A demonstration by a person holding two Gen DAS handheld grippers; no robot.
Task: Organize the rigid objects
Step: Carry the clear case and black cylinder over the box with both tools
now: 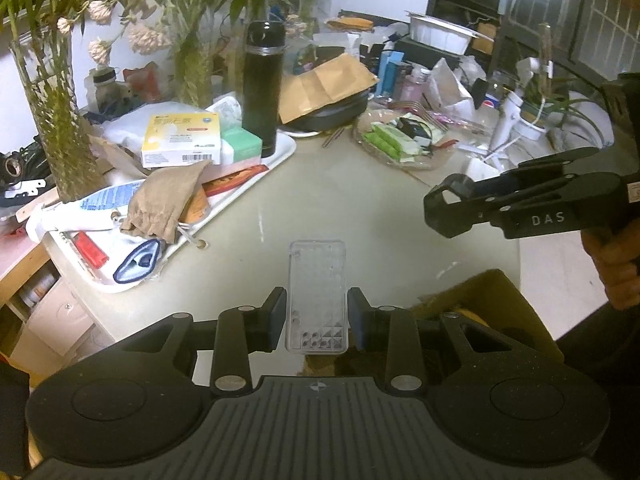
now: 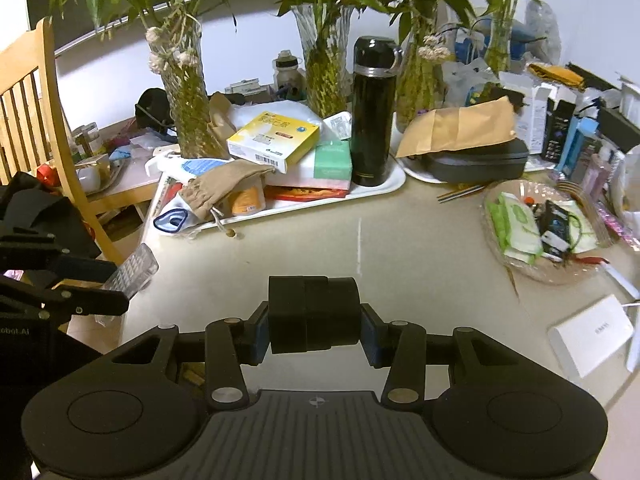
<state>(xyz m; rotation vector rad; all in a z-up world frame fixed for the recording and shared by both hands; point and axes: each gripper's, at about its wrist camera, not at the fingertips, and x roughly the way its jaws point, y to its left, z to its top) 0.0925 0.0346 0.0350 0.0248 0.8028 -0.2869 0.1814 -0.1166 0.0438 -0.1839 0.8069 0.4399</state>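
My left gripper point(image 1: 316, 322) is shut on a clear plastic box point(image 1: 317, 296) with small compartments and holds it above the beige table point(image 1: 344, 200). The box also shows in the right wrist view point(image 2: 134, 270), held in the left gripper point(image 2: 120, 280) at the far left. My right gripper point(image 2: 314, 326) is shut on a black box-like object point(image 2: 312, 314) above the table. In the left wrist view the right gripper point(image 1: 440, 210) comes in from the right, and the black object cannot be made out there.
A white tray point(image 2: 384, 188) holds a black flask point(image 2: 372, 112), a yellow box point(image 2: 274, 140), a tan pouch point(image 2: 224, 190) and packets. A glass dish point(image 2: 540, 224) of packets and a white box point(image 2: 592, 332) lie right. Plant vases stand behind; a wooden chair point(image 2: 36, 88) stands left.
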